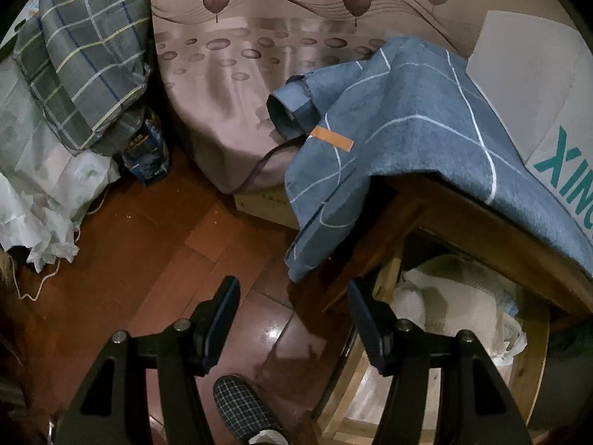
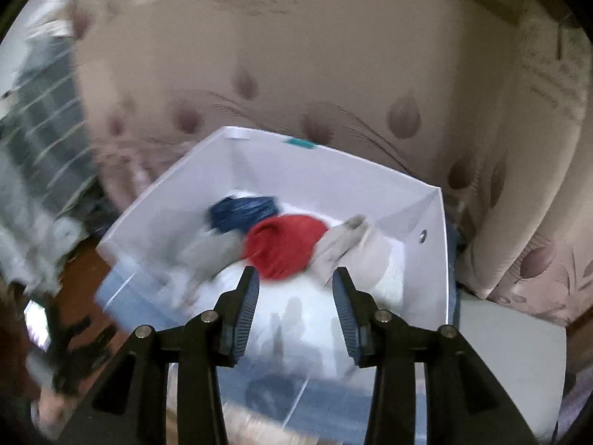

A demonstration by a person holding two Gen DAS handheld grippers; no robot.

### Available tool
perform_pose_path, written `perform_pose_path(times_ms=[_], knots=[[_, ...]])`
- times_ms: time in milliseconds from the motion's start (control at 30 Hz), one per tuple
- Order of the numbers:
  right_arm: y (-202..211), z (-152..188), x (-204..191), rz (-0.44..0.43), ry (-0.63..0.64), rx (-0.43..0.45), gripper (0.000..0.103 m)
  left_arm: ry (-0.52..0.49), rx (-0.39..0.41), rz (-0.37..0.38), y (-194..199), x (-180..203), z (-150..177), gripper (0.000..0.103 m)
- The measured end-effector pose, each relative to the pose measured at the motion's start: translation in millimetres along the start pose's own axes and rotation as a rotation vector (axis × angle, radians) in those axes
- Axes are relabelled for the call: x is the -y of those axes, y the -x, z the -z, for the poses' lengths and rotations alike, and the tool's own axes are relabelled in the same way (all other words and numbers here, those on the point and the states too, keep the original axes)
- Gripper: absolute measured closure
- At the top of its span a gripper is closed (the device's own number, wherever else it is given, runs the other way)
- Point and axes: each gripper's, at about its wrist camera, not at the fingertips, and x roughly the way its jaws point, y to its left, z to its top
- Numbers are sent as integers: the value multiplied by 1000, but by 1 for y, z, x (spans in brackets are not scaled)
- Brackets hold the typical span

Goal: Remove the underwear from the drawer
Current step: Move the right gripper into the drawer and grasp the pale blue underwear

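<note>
Now the right gripper [image 2: 295,282] hangs over a white box [image 2: 374,174], its jaws apart with nothing between them. Inside the box lie a red garment [image 2: 285,244], a dark blue one [image 2: 241,211] at its far left, and grey [image 2: 211,256] and pale pieces [image 2: 352,244] on both sides; this view is blurred, so I cannot tell which piece is underwear. The left gripper [image 1: 292,289] also stands apart and empty, above the red-brown floor [image 1: 148,230]. To its right, a wooden drawer [image 1: 389,270] is pulled open, with pale cloth [image 1: 452,296] inside. A blue checked blanket [image 1: 426,141] hangs over the furniture above the drawer.
</note>
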Motion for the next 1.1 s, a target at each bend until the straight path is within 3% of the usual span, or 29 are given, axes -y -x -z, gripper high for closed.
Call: perform_pose_path(times_ms=[100, 200, 333, 467, 600, 933, 1100], knots=[[21, 41, -20, -52, 100, -13, 55, 22, -22, -3, -3, -4, 1, 42], [13, 91, -38, -101, 192, -121, 53, 41, -25, -4, -2, -7, 1, 42], [-30, 155, -54, -126, 319, -282, 53, 72, -19, 3, -1, -11, 0, 42], [-84, 200, -61, -76, 501, -349, 54, 87, -32, -8, -4, -15, -1, 42], [-133, 220, -55, -84, 578, -375, 54, 120, -40, -20, -7, -24, -3, 42], [-192, 252, -60, -17, 829, -380, 53, 185, -113, 22, -19, -32, -3, 42], [-207, 263, -58, -26, 856, -383, 41, 154, -131, 30, -21, -26, -1, 42]])
